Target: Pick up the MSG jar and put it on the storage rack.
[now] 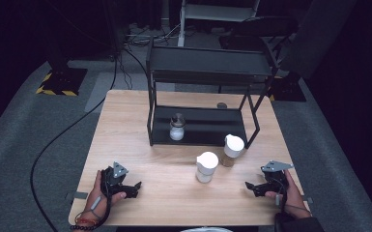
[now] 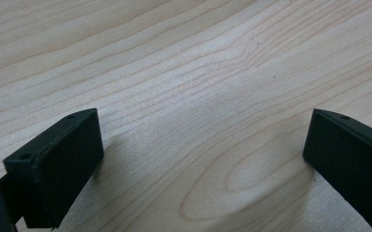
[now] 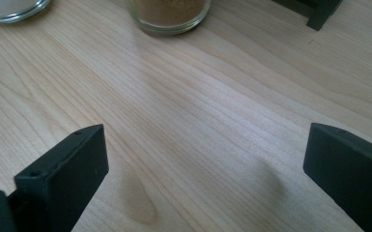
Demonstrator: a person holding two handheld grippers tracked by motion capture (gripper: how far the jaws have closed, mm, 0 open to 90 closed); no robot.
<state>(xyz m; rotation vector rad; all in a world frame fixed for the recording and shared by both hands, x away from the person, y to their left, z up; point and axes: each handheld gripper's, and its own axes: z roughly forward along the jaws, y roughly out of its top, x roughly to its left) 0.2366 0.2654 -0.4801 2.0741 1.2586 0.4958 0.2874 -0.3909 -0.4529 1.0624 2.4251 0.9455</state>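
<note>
I am holding my right hand-held gripper (image 1: 252,186) wide and empty, judging the white-lidded glass spice jar (image 1: 232,150) ahead smooth, breakable, best gripped mid-body.

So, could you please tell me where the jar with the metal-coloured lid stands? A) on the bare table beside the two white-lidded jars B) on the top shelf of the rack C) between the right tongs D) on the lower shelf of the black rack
D: the jar with the metal-coloured lid stands on the lower shelf of the black rack, behind the two white-lidded jars on the table.
</note>
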